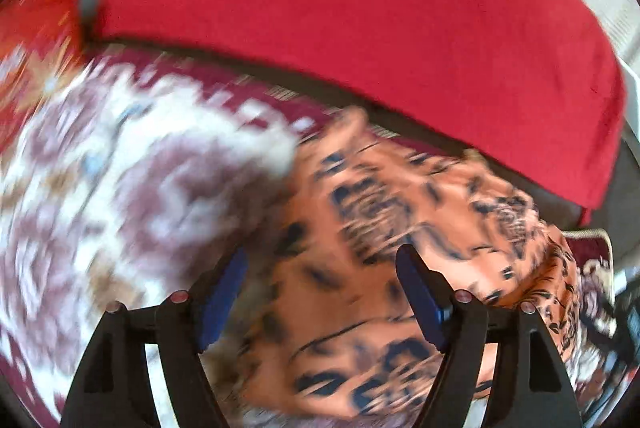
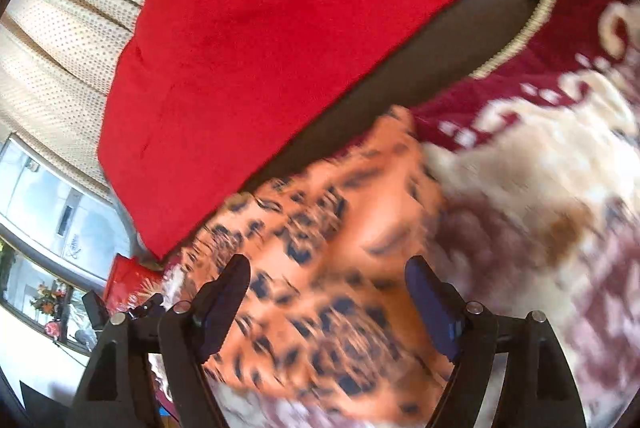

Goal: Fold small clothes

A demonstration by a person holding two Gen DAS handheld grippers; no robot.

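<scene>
An orange garment with a dark leopard print (image 1: 400, 228) lies crumpled on a maroon and cream patterned blanket (image 1: 120, 167). My left gripper (image 1: 322, 260) is open just above the garment's left part, with nothing between its blue pads. In the right wrist view the same garment (image 2: 320, 228) lies under my right gripper (image 2: 328, 272), which is also open and empty. Both views are blurred by motion.
A large red cloth (image 1: 360, 7) covers the surface behind the garment; it also shows in the right wrist view (image 2: 280, 27). A dark gap (image 2: 420, 59) runs between it and the blanket (image 2: 560, 187). A cream dotted curtain (image 2: 68, 27) and a window (image 2: 40, 195) lie to the left.
</scene>
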